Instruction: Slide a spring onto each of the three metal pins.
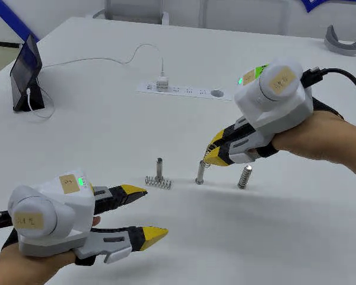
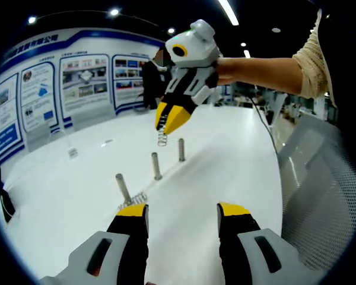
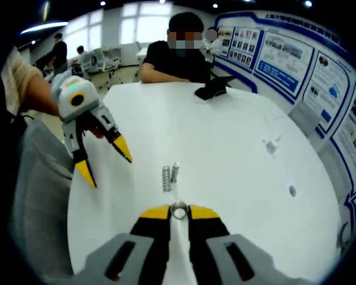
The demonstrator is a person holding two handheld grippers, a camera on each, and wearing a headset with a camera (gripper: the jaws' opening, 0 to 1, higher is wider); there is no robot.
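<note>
Works at a white table [image 1: 95, 130] with 3 metal pins standing upright in a row near its middle. Grips a spring [image 1: 208, 159] in the right gripper [image 1: 213, 155], jaws pinched almost shut on the upper coils, the rest hanging down from the yellow tips. Has it just above and beside the top of the middle pin [image 1: 200, 172]; cannot tell from the head view whether the 2 touch. Shows, in the left gripper view, the same spring [image 2: 162, 137] dangling over the middle pin [image 2: 156, 167] with a slight gap between them. Looks down through its coil [image 3: 178, 209] in the right gripper view, ringed between the 2 drawn-in tips. Holds the left gripper [image 1: 147, 212] low at the near left of the table, jaws spread wide with nothing between them, tips aimed toward the pins but well short of them. Leaves the left pin [image 1: 159, 168] bare, with a loose spring [image 1: 158, 182] lying flat on the table against its base. Has the right pin [image 1: 248, 169] already carrying a fitted spring [image 1: 244, 179] along its shaft. Beyond the pins: a white power strip [image 1: 181, 91] with a charger [image 1: 162, 82] plugged in, and a dark tablet [image 1: 25, 65] propped at the far left.
</note>
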